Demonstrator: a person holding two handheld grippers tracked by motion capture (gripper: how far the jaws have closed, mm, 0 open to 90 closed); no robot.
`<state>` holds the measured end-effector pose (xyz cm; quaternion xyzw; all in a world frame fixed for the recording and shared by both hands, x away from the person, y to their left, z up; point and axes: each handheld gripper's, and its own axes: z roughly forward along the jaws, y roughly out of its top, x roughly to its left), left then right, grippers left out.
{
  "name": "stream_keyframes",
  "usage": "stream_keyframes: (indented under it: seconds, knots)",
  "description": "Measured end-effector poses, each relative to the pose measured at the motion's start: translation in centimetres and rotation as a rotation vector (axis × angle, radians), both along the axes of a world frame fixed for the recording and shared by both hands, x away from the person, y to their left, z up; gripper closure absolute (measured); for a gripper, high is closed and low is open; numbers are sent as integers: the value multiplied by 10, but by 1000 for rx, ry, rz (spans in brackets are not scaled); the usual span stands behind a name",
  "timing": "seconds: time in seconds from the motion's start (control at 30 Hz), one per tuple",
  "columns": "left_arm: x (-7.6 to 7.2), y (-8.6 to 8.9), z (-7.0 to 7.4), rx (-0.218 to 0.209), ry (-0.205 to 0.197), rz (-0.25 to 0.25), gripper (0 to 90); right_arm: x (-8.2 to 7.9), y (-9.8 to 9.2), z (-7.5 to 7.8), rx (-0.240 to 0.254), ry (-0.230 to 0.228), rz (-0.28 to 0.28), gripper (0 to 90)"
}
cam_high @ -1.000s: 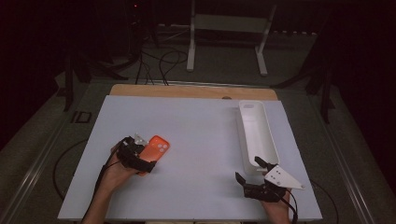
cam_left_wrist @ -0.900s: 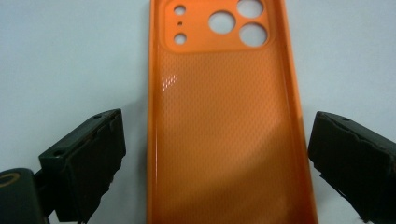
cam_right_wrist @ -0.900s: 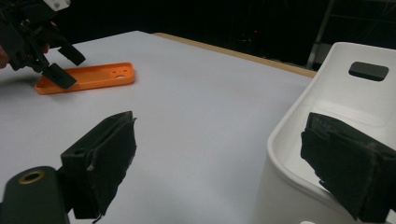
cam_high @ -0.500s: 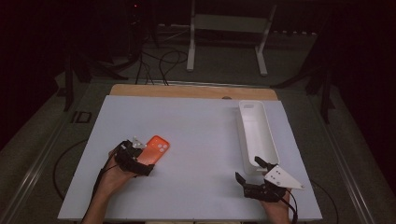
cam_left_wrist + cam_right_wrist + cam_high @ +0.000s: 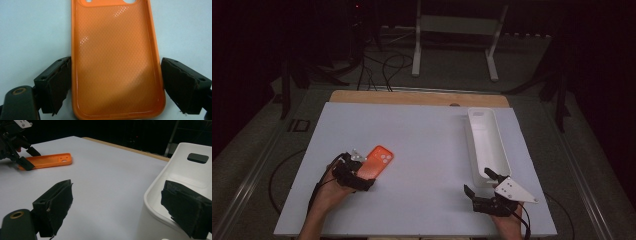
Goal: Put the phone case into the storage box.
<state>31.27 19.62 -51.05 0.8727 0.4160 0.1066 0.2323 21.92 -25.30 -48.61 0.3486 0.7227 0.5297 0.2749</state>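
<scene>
On the left part of the white table (image 5: 422, 150) lies the orange phone case (image 5: 376, 161), flat, with its hollow inner side turned up and its camera cut-outs at the far end. The left gripper (image 5: 358, 172) is at the near end of the case, and in the left gripper view the case (image 5: 116, 60) runs straight away from the camera, so its long axis follows the direction in which the gripper points and the two jaws stand on either long edge. The jaws have just been closing with the case between them; the left pad seems to be at the rim and the right pad looks just beside the other rim, so I judge that they are not yet pressing and the grip is not finished. This is the relation which matters for the coming move: the jaws must close across the short width of the case, and they are already lined up for this. Further right, the table is bare in the middle. On the right side stands a long white tray (image 5: 487, 145), with its long axis going away from the person. The right gripper (image 5: 484, 182) rests near the front end of this tray, its jaws wide apart with nothing between them, well apart from the case, so the left hand is clearly the nearer one.
</scene>
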Motion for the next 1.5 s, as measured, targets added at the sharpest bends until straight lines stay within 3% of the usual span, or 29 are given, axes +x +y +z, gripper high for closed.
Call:
stream_keyframes:
  seconds: [1.2, 1.5]
  knots:
    - [-5, 4, 0, 27, 49, -32, 104, 0, 2, -1, -10, 2, 4, 101]
    - [-6, 5, 1, 14, 40, -13, 150, 0, 3, -1, -13, 2, 7, 101]
